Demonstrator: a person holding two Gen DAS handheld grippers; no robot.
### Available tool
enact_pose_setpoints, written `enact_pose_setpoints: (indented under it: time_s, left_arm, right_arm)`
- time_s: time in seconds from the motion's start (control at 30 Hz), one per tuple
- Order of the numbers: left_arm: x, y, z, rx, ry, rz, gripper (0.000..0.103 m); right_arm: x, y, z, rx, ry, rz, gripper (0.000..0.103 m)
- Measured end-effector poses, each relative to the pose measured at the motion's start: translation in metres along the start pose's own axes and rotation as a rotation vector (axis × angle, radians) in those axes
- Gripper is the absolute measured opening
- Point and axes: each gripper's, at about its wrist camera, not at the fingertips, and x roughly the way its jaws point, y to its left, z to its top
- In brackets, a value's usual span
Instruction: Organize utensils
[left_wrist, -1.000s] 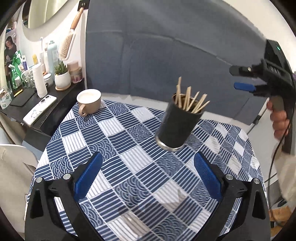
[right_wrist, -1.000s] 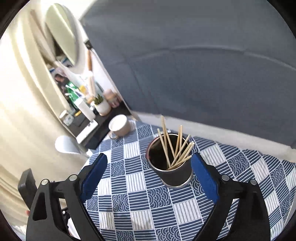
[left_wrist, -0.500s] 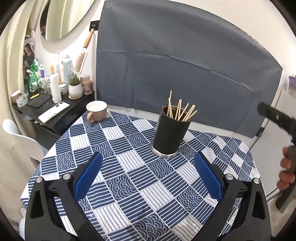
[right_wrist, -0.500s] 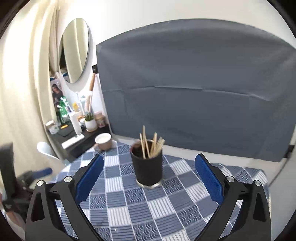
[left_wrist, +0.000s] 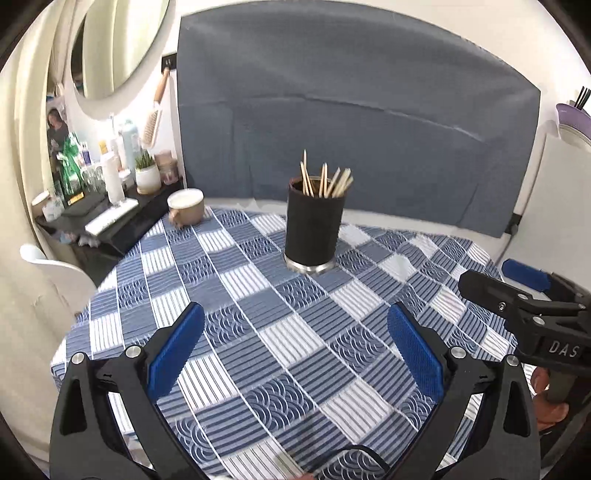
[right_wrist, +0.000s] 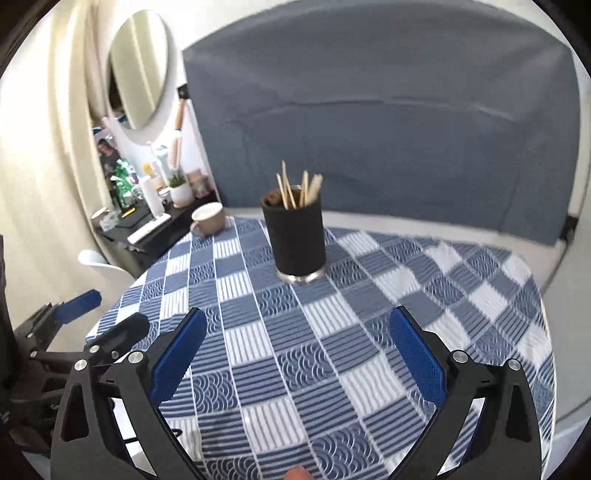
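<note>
A black cylindrical holder (left_wrist: 314, 229) with a metal base stands upright on the round table, holding several wooden chopsticks (left_wrist: 325, 181). It also shows in the right wrist view (right_wrist: 295, 240). My left gripper (left_wrist: 295, 350) is open and empty, low over the near side of the table, well short of the holder. My right gripper (right_wrist: 295, 354) is open and empty, also near the table's front. Each gripper appears at the edge of the other's view: the right one (left_wrist: 517, 284), the left one (right_wrist: 85, 314).
The table carries a blue and white checked cloth (left_wrist: 295, 332). A beige mug (left_wrist: 186, 210) stands at its far left edge. A dark side shelf (left_wrist: 103, 218) with bottles and a potted plant lies left. A grey backdrop (left_wrist: 351, 129) hangs behind. A white chair (left_wrist: 55, 273) stands left.
Both grippers have pulled back and down from the holder toward the table's near side. The holder now looks farther away and stands upright in view.
</note>
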Motion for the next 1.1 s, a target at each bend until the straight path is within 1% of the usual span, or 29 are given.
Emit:
enact_pose_setpoints:
  time_s: [0.07, 0.1, 0.3, 0.4, 0.47, 0.57, 0.67, 0.83, 0.9, 0.97, 1.1]
  left_arm:
    - [-0.001, 0.004, -0.003, 0.001, 0.011, 0.003, 0.097]
    - [-0.002, 0.005, -0.004, -0.001, 0.010, 0.011, 0.097]
    - [-0.017, 0.018, -0.011, 0.004, 0.004, 0.024, 0.097]
    - [-0.024, 0.028, -0.014, -0.009, 0.041, 0.013, 0.097]
    - [-0.032, 0.038, -0.017, -0.019, 0.062, 0.010, 0.097]
    - [-0.045, 0.048, -0.024, -0.043, 0.059, 0.022, 0.097]
    - [-0.054, 0.052, -0.034, -0.025, 0.076, 0.002, 0.097]
    - [-0.074, 0.062, -0.048, 0.006, 0.065, 0.009, 0.097]
    - [-0.080, 0.066, -0.054, 0.016, 0.058, 0.005, 0.097]
    - [-0.083, 0.069, -0.056, 0.029, 0.059, 0.019, 0.097]
    - [-0.094, 0.073, -0.059, 0.048, 0.030, 0.008, 0.097]
  right_arm:
    - [0.001, -0.004, -0.006, 0.031, 0.018, -0.008, 0.095]
    - [0.001, -0.005, -0.010, 0.043, 0.031, -0.029, 0.095]
    - [-0.012, -0.004, -0.025, 0.100, 0.037, -0.104, 0.095]
    - [-0.020, 0.002, -0.029, 0.114, 0.043, -0.151, 0.095]
    - [-0.028, 0.005, -0.035, 0.149, 0.047, -0.158, 0.095]
    - [-0.035, 0.018, -0.045, 0.134, 0.064, -0.162, 0.095]
    - [-0.043, 0.028, -0.057, 0.145, 0.078, -0.161, 0.095]
    - [-0.063, 0.049, -0.079, 0.150, 0.038, -0.183, 0.095]
    - [-0.069, 0.057, -0.089, 0.140, 0.021, -0.205, 0.095]
    - [-0.075, 0.064, -0.096, 0.139, 0.005, -0.211, 0.095]
    - [-0.084, 0.071, -0.099, 0.146, -0.036, -0.211, 0.095]
